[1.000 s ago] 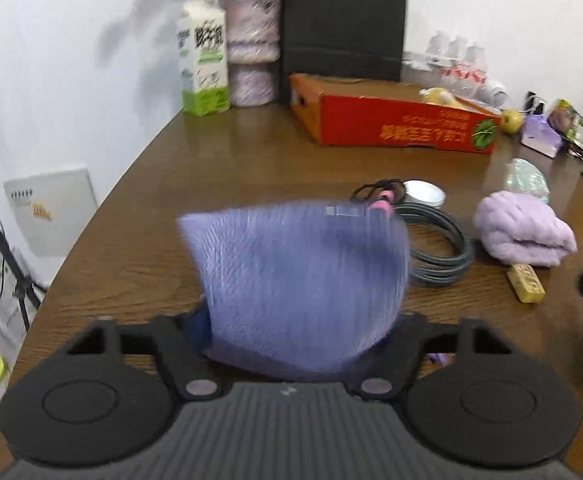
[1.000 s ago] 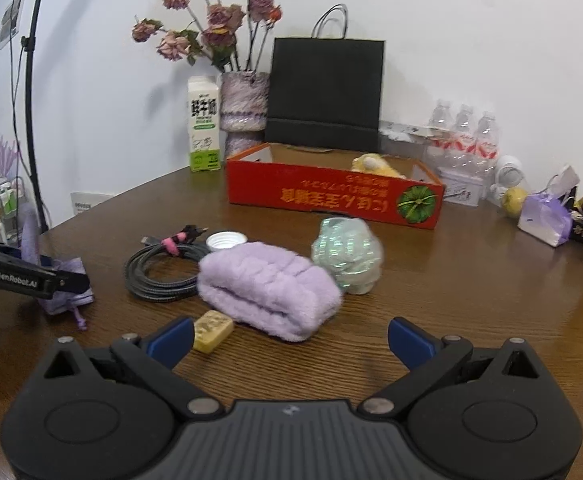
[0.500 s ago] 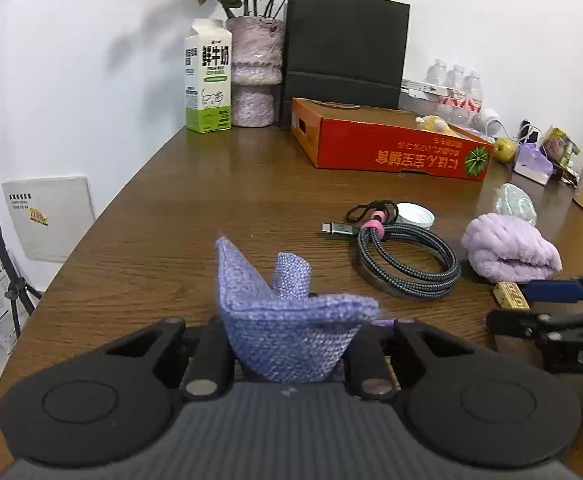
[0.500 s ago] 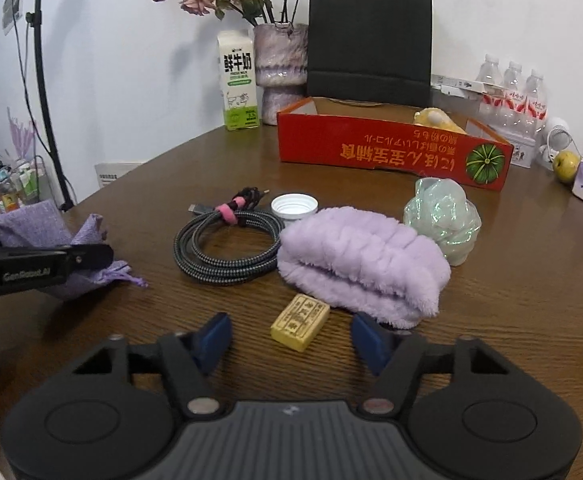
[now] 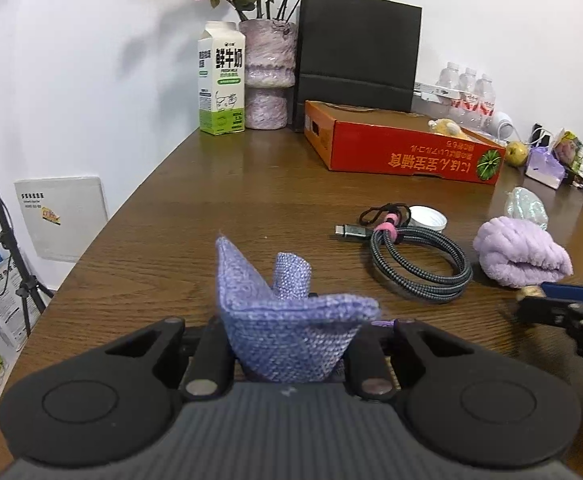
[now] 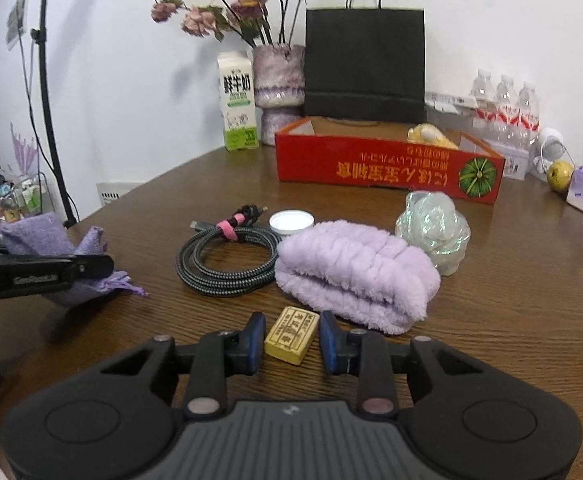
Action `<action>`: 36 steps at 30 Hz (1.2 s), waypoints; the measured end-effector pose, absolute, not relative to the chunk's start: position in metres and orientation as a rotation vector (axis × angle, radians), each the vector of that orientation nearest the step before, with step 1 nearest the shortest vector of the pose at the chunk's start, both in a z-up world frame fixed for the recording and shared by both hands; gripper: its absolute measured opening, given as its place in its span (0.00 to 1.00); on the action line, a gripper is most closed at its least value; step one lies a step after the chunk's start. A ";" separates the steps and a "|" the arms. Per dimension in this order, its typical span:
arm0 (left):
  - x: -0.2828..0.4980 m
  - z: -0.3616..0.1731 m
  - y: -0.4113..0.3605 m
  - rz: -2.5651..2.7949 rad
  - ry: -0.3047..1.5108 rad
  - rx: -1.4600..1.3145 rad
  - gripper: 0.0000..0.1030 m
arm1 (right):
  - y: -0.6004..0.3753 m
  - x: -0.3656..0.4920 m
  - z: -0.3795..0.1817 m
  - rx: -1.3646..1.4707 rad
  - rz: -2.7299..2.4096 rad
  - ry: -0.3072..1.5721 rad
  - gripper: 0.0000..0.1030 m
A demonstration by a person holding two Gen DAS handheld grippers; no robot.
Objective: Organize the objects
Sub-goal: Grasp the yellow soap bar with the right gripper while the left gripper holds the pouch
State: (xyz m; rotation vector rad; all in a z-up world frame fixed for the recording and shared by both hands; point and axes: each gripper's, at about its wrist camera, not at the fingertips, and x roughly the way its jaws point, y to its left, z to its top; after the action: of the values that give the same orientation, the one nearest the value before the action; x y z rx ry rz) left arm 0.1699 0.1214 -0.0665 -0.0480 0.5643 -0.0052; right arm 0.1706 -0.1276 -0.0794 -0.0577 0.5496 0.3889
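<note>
A purple woven pouch (image 5: 291, 320) sticks up between the fingers of my left gripper (image 5: 291, 348), which is shut on it just above the wooden table (image 5: 219, 216). The right wrist view shows that same pouch (image 6: 51, 236) held at the far left by the left gripper (image 6: 103, 266). A small yellow block (image 6: 291, 334) with printed characters lies on the table between the blue pads of my right gripper (image 6: 292, 342). Its jaws are closing and the pads touch the block's sides. The left wrist view shows the right gripper (image 5: 531, 300) at the right edge.
Past the block lie a lilac fluffy towel (image 6: 355, 276), a coiled braided cable (image 6: 227, 260), a white lid (image 6: 291, 222) and an iridescent ball (image 6: 435, 228). A red cardboard box (image 6: 387, 172), milk carton (image 6: 239, 100), flower vase (image 6: 279, 80) and black bag (image 6: 365, 60) line the back.
The right jaws went from wide open to tight around the yellow block as the gripper moved in on it. The left jaws shut on the pouch, which has stopped swinging.
</note>
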 end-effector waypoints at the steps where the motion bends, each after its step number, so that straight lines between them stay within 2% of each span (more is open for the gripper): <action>1: 0.170 -0.067 0.122 0.001 0.566 -0.047 0.17 | -0.130 0.169 -0.078 -0.056 0.389 0.542 0.27; 10: 0.169 -0.066 0.117 0.060 0.557 -0.022 0.18 | -0.156 0.155 -0.069 -0.039 0.370 0.479 0.27; 12: 0.167 -0.065 0.115 0.072 0.546 -0.030 0.18 | -0.162 0.153 -0.068 -0.031 0.371 0.471 0.22; 14: 0.166 -0.065 0.112 0.082 0.546 -0.039 0.18 | -0.167 0.151 -0.067 -0.026 0.368 0.464 0.21; 36: 0.154 -0.055 0.071 0.048 0.504 -0.048 0.18 | -0.201 0.143 -0.071 -0.008 0.381 0.414 0.20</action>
State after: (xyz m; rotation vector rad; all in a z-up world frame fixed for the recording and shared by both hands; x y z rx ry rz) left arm 0.1538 0.0714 -0.0551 -0.0482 0.5037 0.0477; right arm 0.1431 -0.2013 -0.0706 -0.0083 0.4139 0.3806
